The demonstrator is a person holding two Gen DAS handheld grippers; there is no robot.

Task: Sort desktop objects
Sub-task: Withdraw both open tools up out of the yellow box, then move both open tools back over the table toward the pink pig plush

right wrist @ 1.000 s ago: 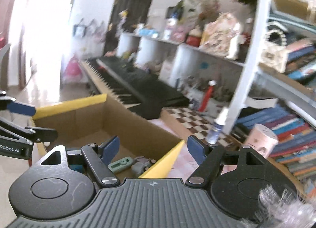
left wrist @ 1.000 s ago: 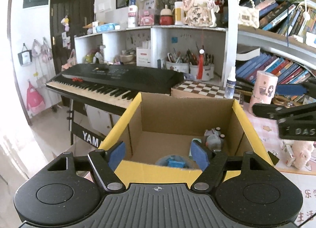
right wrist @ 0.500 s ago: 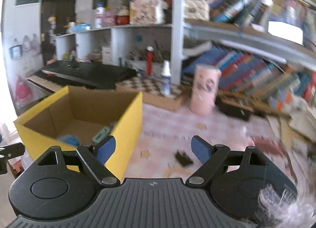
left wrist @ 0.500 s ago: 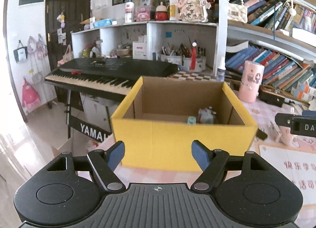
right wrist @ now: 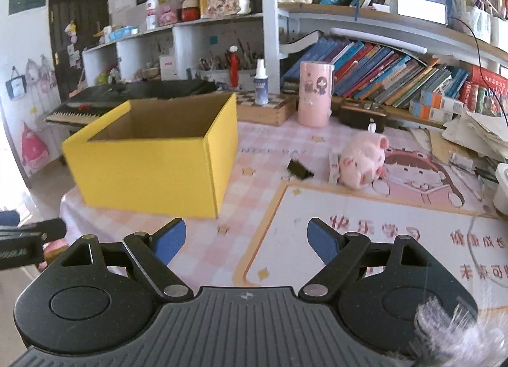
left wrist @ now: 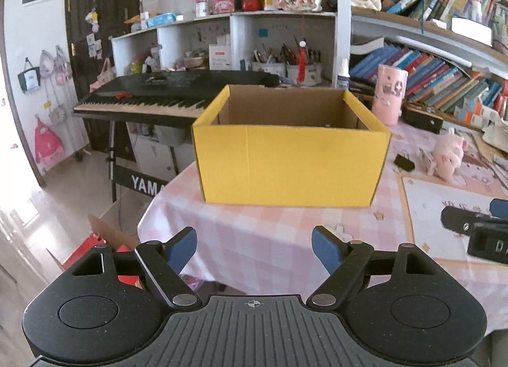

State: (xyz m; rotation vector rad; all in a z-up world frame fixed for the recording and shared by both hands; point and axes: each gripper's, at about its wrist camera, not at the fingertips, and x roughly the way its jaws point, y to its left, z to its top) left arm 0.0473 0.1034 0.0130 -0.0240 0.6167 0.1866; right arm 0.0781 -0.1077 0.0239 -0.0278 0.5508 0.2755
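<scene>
- The right tool (right wrist: 246, 238) is wide open and empty; the black binder clip (right wrist: 300, 170) lies on the desk (right wrist: 254, 157) at about 1 o'clock from it, beside the pink plush (right wrist: 363, 160).
- The left tool (left wrist: 254, 248), also wide and empty, faces the yellow box (left wrist: 290, 167) at 12 o'clock, so the right one is probably nearer to the clip.
- The right view shows the clip's long axis slanted; neither view shows the inside bottom of the box.

Both views are bright and daylit. Light enters from nine o'clock, where the floor (left wrist: 19, 208) is blown out to white glare. Centres are sharp. Fisheye distortion bows the bookshelf (right wrist: 397, 27) toward two o'clock. A blurred translucent smear sits at five o'clock in the right view.
</scene>
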